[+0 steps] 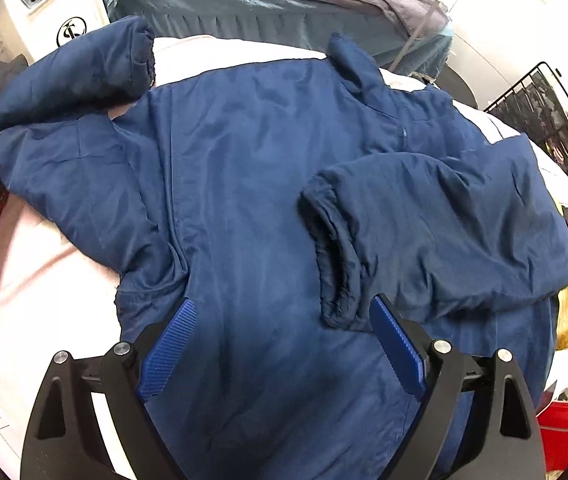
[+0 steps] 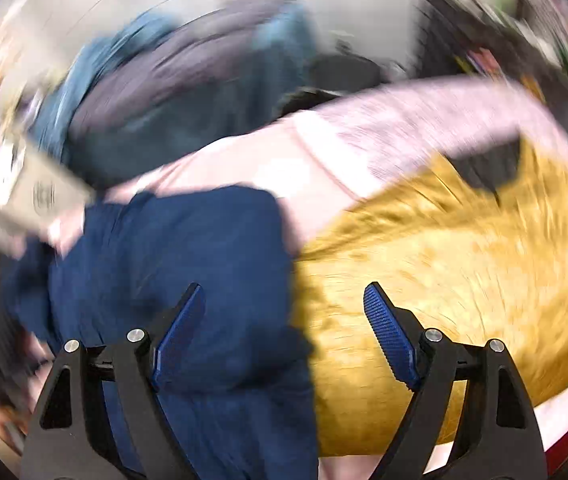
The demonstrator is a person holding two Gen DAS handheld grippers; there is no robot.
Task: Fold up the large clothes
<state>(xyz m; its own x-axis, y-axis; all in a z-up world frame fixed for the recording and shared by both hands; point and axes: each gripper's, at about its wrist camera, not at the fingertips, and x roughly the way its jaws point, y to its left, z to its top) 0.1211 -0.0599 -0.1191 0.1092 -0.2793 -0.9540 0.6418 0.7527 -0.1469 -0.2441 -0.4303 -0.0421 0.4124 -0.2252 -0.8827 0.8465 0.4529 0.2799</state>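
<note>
A pale pink bedcover [image 1: 43,264] served as the folding surface, with other bedding heaped behind it. The left gripper [image 1: 281,316] hung with jaws wide apart and empty over the lower body of the navy jacket [image 1: 243,184], which lay spread flat. Just beyond its right finger, one sleeve [image 1: 424,232] lay folded across the front; the other sleeve [image 1: 67,92] sprawled outward at the far left. The right gripper [image 2: 284,300], blurred, stood spread and empty above the jacket's edge and a mustard-yellow garment [image 2: 464,272]. The sleeve-folding step seemed half done; next, the outstretched sleeve likely needed pinching at its cuff and drawing inward.
</note>
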